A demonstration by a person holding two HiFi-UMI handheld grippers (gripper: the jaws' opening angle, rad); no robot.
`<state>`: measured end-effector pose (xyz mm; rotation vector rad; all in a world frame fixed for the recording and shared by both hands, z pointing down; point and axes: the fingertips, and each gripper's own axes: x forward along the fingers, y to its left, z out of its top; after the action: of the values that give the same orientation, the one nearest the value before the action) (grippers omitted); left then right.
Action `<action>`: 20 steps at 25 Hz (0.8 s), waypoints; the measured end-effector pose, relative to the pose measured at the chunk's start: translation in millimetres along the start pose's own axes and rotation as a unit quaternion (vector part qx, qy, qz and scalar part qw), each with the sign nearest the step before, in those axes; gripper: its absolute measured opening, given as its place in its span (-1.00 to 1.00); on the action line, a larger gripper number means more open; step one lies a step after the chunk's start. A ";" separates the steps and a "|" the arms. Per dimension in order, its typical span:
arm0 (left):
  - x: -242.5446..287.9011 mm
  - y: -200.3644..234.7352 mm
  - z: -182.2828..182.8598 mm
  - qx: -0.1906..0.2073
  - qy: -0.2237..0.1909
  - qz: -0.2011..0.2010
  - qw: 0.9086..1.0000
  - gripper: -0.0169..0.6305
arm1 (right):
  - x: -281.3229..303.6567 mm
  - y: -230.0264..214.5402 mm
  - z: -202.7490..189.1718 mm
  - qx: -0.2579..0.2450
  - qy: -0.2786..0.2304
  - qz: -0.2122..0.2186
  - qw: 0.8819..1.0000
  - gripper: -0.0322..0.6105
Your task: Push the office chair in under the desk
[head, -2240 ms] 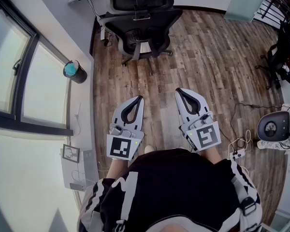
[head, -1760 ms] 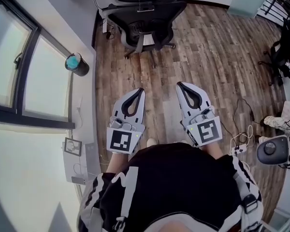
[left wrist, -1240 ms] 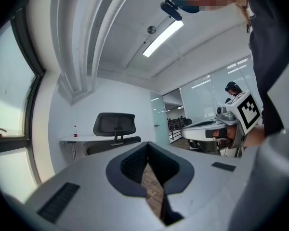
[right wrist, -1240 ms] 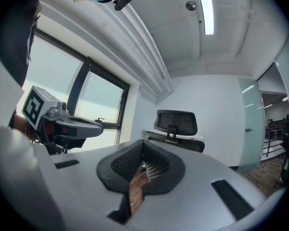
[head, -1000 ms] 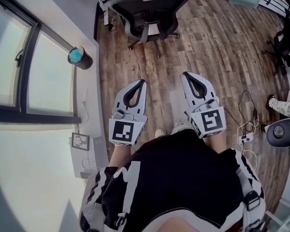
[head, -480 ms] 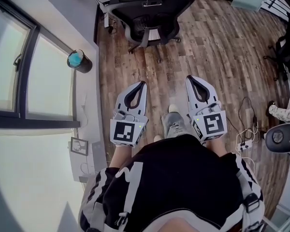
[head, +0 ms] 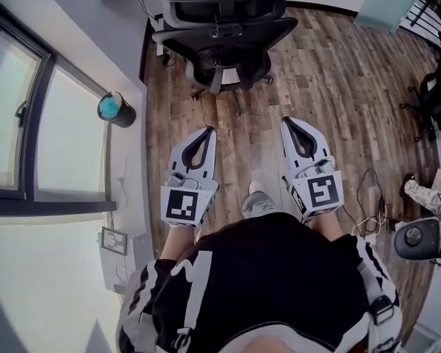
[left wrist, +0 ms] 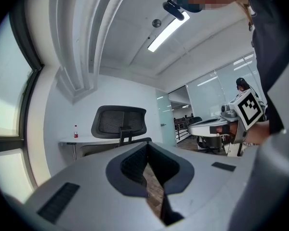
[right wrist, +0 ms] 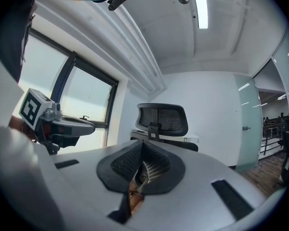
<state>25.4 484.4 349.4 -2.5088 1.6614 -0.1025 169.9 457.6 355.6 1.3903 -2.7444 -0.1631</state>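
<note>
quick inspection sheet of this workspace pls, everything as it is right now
surface: wood plank floor, bare between the person and the chair
job's things: black mesh office chair by the white desk, its back toward the grippers, untouched
clutter: dark cylinder with a teal top by the wall; small bottle on the desk
grippers: left gripper and right gripper both shut, nothing held, short of the chair
cables: loose cables on the floor at the right; a cable hanging at the desk
surroundings: window on the left; second dark chair at the far right
</note>
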 end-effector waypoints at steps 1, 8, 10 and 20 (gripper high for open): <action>7.3 2.7 -0.5 0.001 0.001 0.000 1.000 -0.92 | 6.2 -5.3 -0.1 0.000 0.000 0.000 1.000 -0.87; 54.2 8.7 -0.8 -0.025 -0.022 0.010 0.999 -0.92 | 30.5 -49.1 5.9 -0.023 0.011 0.004 1.000 -0.87; 66.1 17.6 -1.0 -0.029 -0.022 0.018 0.999 -0.92 | 40.7 -58.2 9.6 -0.024 0.006 0.006 1.000 -0.87; 118.7 33.3 8.4 -0.010 -0.010 0.042 0.999 -0.92 | 79.7 -97.2 16.4 -0.011 -0.025 0.027 0.999 -0.87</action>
<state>42.6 362.9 334.4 -2.4414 1.7654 -0.0524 198.8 337.3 328.0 1.3230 -2.8083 -0.2282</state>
